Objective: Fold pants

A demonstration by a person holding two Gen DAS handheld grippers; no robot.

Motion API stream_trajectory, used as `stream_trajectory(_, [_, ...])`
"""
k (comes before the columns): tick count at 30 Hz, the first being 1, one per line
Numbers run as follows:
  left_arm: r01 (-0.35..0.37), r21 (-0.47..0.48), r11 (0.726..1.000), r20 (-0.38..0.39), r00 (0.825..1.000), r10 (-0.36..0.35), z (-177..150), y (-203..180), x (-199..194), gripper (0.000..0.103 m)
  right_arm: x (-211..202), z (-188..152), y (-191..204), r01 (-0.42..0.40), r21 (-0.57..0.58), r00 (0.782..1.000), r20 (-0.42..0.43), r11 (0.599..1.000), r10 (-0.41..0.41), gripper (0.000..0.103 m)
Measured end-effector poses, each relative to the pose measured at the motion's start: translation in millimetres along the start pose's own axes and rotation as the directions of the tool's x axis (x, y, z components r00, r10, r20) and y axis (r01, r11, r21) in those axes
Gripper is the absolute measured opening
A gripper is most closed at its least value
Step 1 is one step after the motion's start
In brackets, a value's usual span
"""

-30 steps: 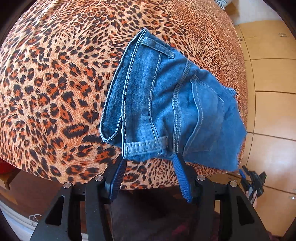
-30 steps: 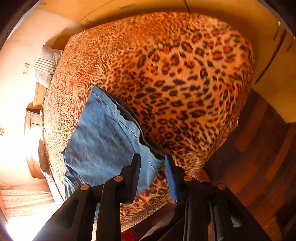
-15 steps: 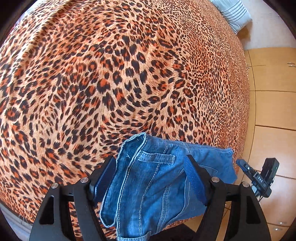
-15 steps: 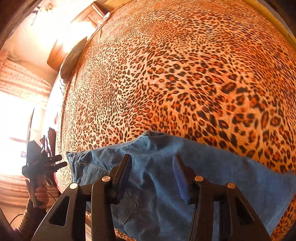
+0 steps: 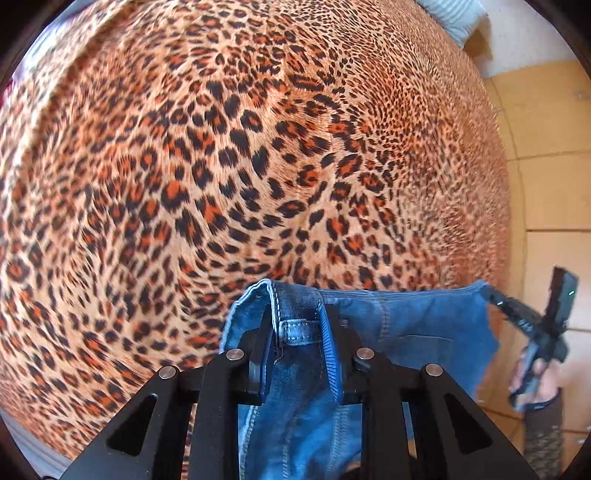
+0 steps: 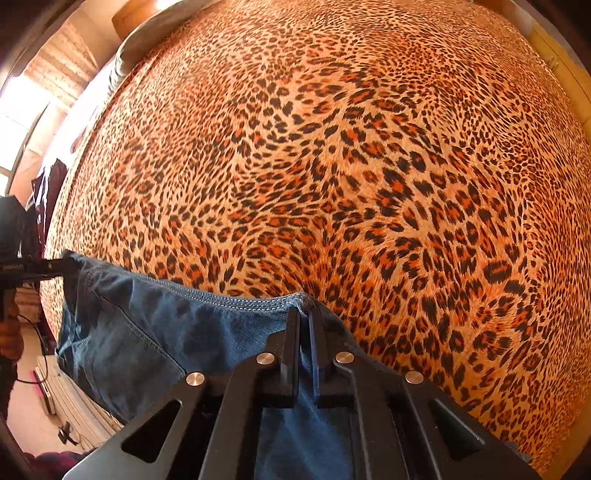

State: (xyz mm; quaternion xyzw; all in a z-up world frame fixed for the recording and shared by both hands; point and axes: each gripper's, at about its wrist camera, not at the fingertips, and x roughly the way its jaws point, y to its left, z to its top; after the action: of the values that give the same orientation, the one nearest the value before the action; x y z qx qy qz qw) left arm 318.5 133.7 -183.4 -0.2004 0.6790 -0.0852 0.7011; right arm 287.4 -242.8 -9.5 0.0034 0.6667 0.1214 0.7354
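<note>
**Both grippers clamped on the jeans at the bed's edge**

Leopard-print bedspread (image 5: 258,147) fills nearly all of both wrist views, with pale floor tiles (image 5: 546,192) along one side and a striped pillow (image 5: 454,14) at the far corner. Blue jeans (image 5: 406,325) lie at the near edge of the bed, part on the spread and part hanging toward the cameras.

In the left view, the left gripper (image 5: 297,325) has just been closing; its jaws now stand narrow, pinching the waistband at a belt loop (image 5: 297,328), with denim bunched between the pads. The right gripper (image 5: 517,314) shows at that view's right edge, gripping the far corner of the jeans, a hand (image 5: 535,376) and sleeve below it.

In the right view, the right gripper (image 6: 303,325) has also just been closing; its jaws are almost together, nipping a thin stitched edge of the jeans (image 6: 147,332). The left gripper (image 6: 55,266) holds the opposite corner at that view's left edge.
</note>
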Motion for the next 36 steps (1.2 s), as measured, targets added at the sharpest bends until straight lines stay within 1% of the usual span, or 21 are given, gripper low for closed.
stream_trajectory(1, [-0.036, 0.002, 0.999, -0.013, 0.999, 0.036, 1, 0, 5, 0.020, 4, 0, -6, 0.006, 0.026, 1.000, 0.001, 1.000, -0.006, 0.003])
stream_trajectory(3, [-0.058, -0.007, 0.998, -0.016, 0.998, 0.057, 4, 4, 10, 0.018, 17, 0, -8, 0.031, 0.040, 0.999, -0.019, 0.999, -0.030, 0.003])
stream_trajectory(5, [-0.060, -0.020, 0.998, -0.009, 0.998, 0.060, 4, 8, 6, 0.017, 31, 0, -6, 0.063, 0.043, 0.997, -0.037, 0.997, -0.062, 0.003])
stream_trajectory(7, [-0.072, -0.037, 0.997, -0.014, 0.997, 0.072, 10, 7, 10, 0.018, 36, 0, -7, 0.070, 0.086, 0.997, -0.042, 0.994, -0.067, 0.005])
stream_trajectory(8, [-0.059, -0.050, 0.997, -0.025, 0.998, 0.058, 8, 11, 5, 0.018, 32, -1, -8, 0.067, 0.105, 0.997, -0.031, 0.992, -0.065, 0.009])
stream_trajectory(10, [0.021, -0.083, 0.996, -0.041, 0.999, -0.025, -1, 23, -15, 0.030, 19, -3, -10, 0.052, 0.130, 0.999, 0.010, 0.990, -0.053, 0.012])
stream_trajectory(11, [0.052, -0.100, 0.994, -0.025, 0.998, -0.055, -10, 29, -27, 0.035, 9, -6, -10, 0.035, 0.141, 0.999, 0.034, 0.989, -0.040, 0.016])
stream_trajectory(12, [0.080, -0.112, 0.990, 0.004, 0.997, -0.080, -22, 33, -40, 0.050, -1, -9, -11, 0.003, 0.151, 0.998, 0.061, 0.989, -0.012, 0.023])
stream_trajectory(14, [0.137, -0.144, 0.980, 0.047, 0.990, -0.131, -51, 41, -61, 0.072, -21, -27, -12, -0.061, 0.178, 0.993, 0.107, 0.982, 0.043, 0.034])
stream_trajectory(15, [0.171, -0.165, 0.971, 0.061, 0.985, -0.164, -68, 43, -67, 0.078, -30, -39, -14, -0.092, 0.197, 0.990, 0.121, 0.976, 0.069, 0.036])
stream_trajectory(16, [0.208, -0.194, 0.959, 0.065, 0.978, -0.199, -86, 46, -72, 0.078, -36, -51, -16, -0.123, 0.218, 0.987, 0.131, 0.968, 0.096, 0.037])
stream_trajectory(18, [0.296, -0.260, 0.919, 0.057, 0.955, -0.291, -114, 51, -68, 0.078, -44, -78, -21, -0.166, 0.268, 0.981, 0.139, 0.949, 0.133, 0.037])
stream_trajectory(20, [0.365, -0.364, 0.857, 0.068, 0.928, -0.367, -135, 64, -54, 0.078, -42, -106, -26, -0.179, 0.337, 0.981, 0.134, 0.925, 0.141, 0.037])
stream_trajectory(22, [0.422, -0.460, 0.781, 0.064, 0.893, -0.445, -147, 76, -33, 0.077, -41, -132, -39, -0.180, 0.409, 0.982, 0.122, 0.895, 0.142, 0.037])
stream_trajectory(24, [0.443, -0.534, 0.720, 0.065, 0.870, -0.488, -151, 81, -14, 0.077, -45, -160, -57, -0.178, 0.484, 0.984, 0.117, 0.857, 0.138, 0.037])
stream_trajectory(25, [0.440, -0.550, 0.709, 0.057, 0.868, -0.494, -151, 82, -8, 0.077, -50, -175, -65, -0.183, 0.523, 0.983, 0.121, 0.833, 0.140, 0.037])
stream_trajectory(27, [0.426, -0.550, 0.718, 0.042, 0.873, -0.485, -149, 79, -2, 0.077, -61, -202, -85, -0.188, 0.595, 0.981, 0.143, 0.781, 0.127, 0.037])
stream_trajectory(29, [0.417, -0.534, 0.735, 0.042, 0.882, -0.470, -146, 78, 0, 0.077, -74, -231, -105, -0.153, 0.671, 0.987, 0.142, 0.726, 0.078, 0.038])
stream_trajectory(32, [0.403, -0.518, 0.755, 0.036, 0.892, -0.451, -142, 71, 0, 0.077, -78, -281, -131, -0.145, 0.790, 0.989, 0.131, 0.596, 0.066, 0.045])
stream_trajectory(34, [0.388, -0.503, 0.772, 0.028, 0.900, -0.434, -137, 65, 3, 0.077, -74, -314, -142, -0.131, 0.851, 0.991, 0.118, 0.508, 0.058, 0.045])
stream_trajectory(36, [0.363, -0.491, 0.792, 0.012, 0.912, -0.411, -129, 51, 14, 0.077, -62, -340, -152, -0.174, 0.898, 0.985, 0.152, 0.405, 0.085, 0.045])
